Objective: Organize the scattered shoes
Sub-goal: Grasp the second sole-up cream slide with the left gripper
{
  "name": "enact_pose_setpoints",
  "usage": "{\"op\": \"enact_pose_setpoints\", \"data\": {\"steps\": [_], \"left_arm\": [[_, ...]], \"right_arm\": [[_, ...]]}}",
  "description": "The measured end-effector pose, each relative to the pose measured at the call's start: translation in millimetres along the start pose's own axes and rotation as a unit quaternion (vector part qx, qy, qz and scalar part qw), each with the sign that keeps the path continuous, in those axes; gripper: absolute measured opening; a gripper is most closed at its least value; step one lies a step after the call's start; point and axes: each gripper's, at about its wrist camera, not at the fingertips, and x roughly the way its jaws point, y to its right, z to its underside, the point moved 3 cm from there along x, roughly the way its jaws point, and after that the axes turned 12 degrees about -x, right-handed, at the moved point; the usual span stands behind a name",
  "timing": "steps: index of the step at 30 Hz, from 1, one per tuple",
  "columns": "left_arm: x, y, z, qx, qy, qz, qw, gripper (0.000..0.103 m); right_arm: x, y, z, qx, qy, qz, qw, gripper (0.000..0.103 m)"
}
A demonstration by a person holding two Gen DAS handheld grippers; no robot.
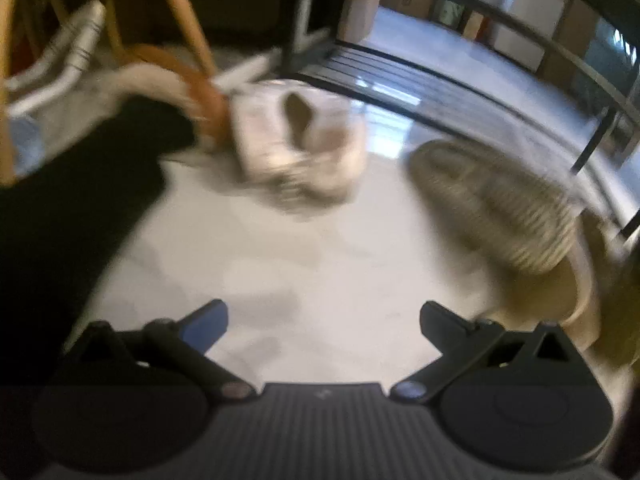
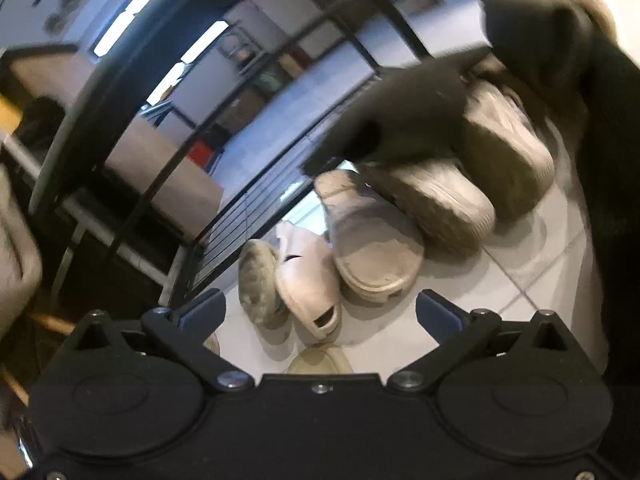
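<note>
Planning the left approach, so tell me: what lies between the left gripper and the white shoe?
Only bare floor separates the left gripper from the white shoe, in the left wrist view.

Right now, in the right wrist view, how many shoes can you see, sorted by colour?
White clog: 1
Grey-beige shoes: 4 (blurred, one showing its sole)
Yellowish shoe: 1 (mostly hidden behind the gripper, likely a shoe)
Total: 6
</note>
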Motion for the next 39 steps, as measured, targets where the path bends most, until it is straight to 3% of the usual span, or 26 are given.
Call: {"op": "enact_pose_setpoints", "data": {"steps": [4,8,10,13,16,20,25,27,30,31,35,36,39], "left_arm": [[24.7,61.2,-19.5,-0.039,-0.043,0.026,0.9980,0.102],[62.3,118.5,-41.2,-0.071,-0.083,0.001,0.9941,0.102],[87.6,147.0,-47.7,-0.064,-0.091,-0.039,0.9930,0.102],[122.4,178.0,-49.1,-0.014,-0.104,-0.082,0.9911,0.103],[143.8,198.0,-49.7,0.026,-0.094,-0.099,0.9903,0.102],[160.2,203.1,-51.8,0.020,-0.083,-0.112,0.9900,0.102],[177.1,199.3,-48.1,0.000,-0.132,-0.097,0.9865,0.103],[176.2,194.5,-43.8,0.011,-0.121,-0.108,0.9866,0.102],[180.1,176.8,-35.9,0.019,-0.130,-0.152,0.9796,0.100],[176.5,171.5,-35.0,0.009,-0.125,-0.140,0.9823,0.100],[156.0,155.2,-37.0,-0.003,-0.105,-0.084,0.9909,0.083],[150.0,152.7,-37.3,0.003,-0.102,-0.073,0.9920,0.071],[135.0,140.2,-33.7,0.021,-0.105,-0.054,0.9927,0.069]], "right_arm": [[11.6,3.9,2.7,0.007,-0.015,-0.018,1.000,0.103],[14.4,6.7,1.9,0.017,-0.021,-0.047,0.999,0.103],[15.6,9.9,1.8,0.028,-0.023,-0.056,0.998,0.103],[20.4,17.8,-0.8,0.049,-0.024,-0.062,0.997,0.103],[20.3,27.5,-3.1,0.075,-0.023,-0.068,0.995,0.103],[24.1,39.9,-4.2,0.115,-0.025,-0.070,0.991,0.103],[31.1,41.5,-3.2,0.124,-0.035,-0.075,0.989,0.103],[33.1,41.8,-2.8,0.123,-0.038,-0.074,0.989,0.103],[35.1,44.3,-2.2,0.128,-0.039,-0.066,0.989,0.103],[35.7,45.1,-1.9,0.131,-0.040,-0.065,0.989,0.103],[37.3,44.4,-0.4,0.127,-0.044,-0.059,0.989,0.103],[38.1,43.9,-0.2,0.126,-0.044,-0.059,0.989,0.103],[41.1,44.0,0.6,0.123,-0.048,-0.055,0.990,0.103]]}}
